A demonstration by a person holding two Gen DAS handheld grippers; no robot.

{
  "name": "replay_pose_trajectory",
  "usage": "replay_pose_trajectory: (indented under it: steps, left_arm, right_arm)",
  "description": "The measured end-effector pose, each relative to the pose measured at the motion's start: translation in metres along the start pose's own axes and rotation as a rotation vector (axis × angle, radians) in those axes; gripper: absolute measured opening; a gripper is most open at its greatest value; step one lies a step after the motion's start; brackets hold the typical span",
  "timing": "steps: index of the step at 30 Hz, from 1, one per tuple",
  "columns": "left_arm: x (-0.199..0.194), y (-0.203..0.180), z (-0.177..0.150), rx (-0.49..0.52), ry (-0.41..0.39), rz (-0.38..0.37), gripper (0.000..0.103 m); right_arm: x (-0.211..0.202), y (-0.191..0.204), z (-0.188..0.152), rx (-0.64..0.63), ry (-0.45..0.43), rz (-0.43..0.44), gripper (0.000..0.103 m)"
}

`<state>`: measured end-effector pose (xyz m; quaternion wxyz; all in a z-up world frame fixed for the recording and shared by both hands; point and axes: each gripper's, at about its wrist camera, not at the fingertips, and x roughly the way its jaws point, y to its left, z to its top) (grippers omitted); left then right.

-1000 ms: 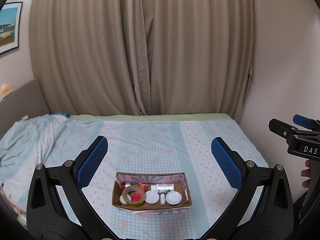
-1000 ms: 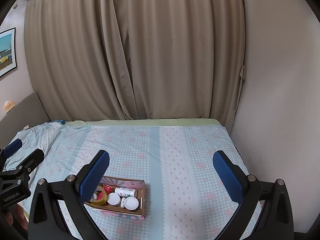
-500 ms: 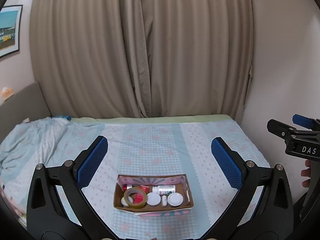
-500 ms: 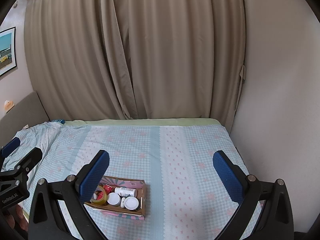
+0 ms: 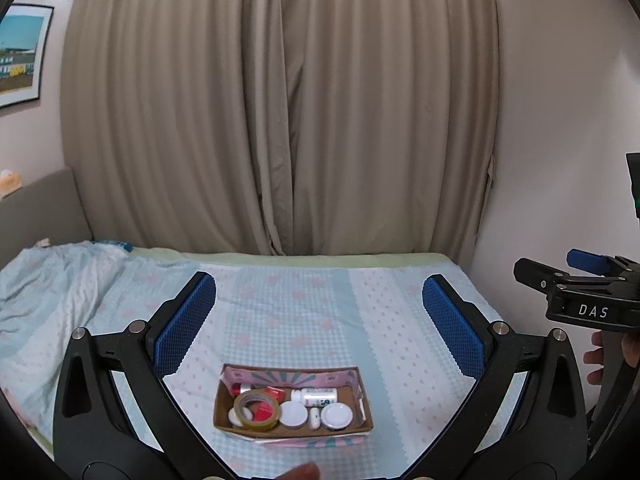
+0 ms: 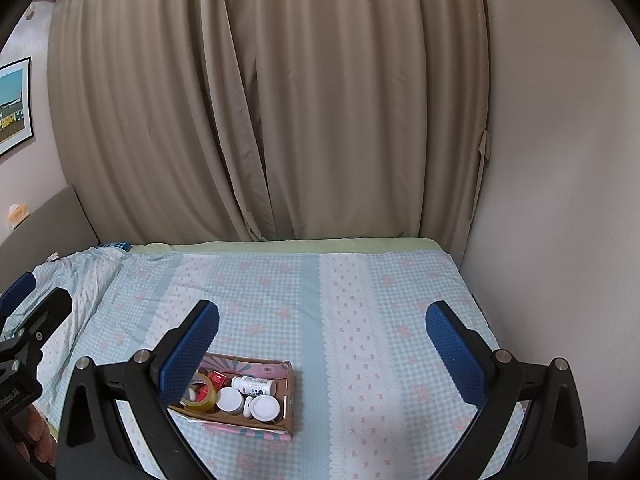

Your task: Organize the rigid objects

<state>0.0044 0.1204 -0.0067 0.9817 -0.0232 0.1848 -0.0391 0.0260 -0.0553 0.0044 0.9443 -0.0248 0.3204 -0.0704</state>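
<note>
On the bed [image 5: 304, 300], cardboard box [image 5: 294, 432] holding tape roll [image 5: 256, 410], both grippers' fingers apart, empty.

Box [image 5: 294, 430] sits on bed [image 5: 304, 312] near front edge, w/ tape roll [image 5: 256, 410] at left inside, two jars [image 5: 292, 415] in middle & right, bottle [image 5: 318, 394] lying behind them, curtain [image 5: 280, 112] behind bed.

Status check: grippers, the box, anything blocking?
Left gripper open, empty; right gripper open, empty. Cardboard box on bed, holding tape roll, white bottle, lidded jars. Nothing blocking.
</note>
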Motion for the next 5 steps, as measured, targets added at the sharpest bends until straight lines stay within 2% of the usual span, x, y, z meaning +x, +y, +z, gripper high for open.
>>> replay_pose_trajectory:
  steps: [5]
  left_arm:
    - [0.0048, 0.0016, -0.0051, 0.012, 0.011, 0.012, 0.103]
  right_arm:
    - [0.0051, 0.001, -0.0002, 0.003, 0.016, -0.001, 0.103]
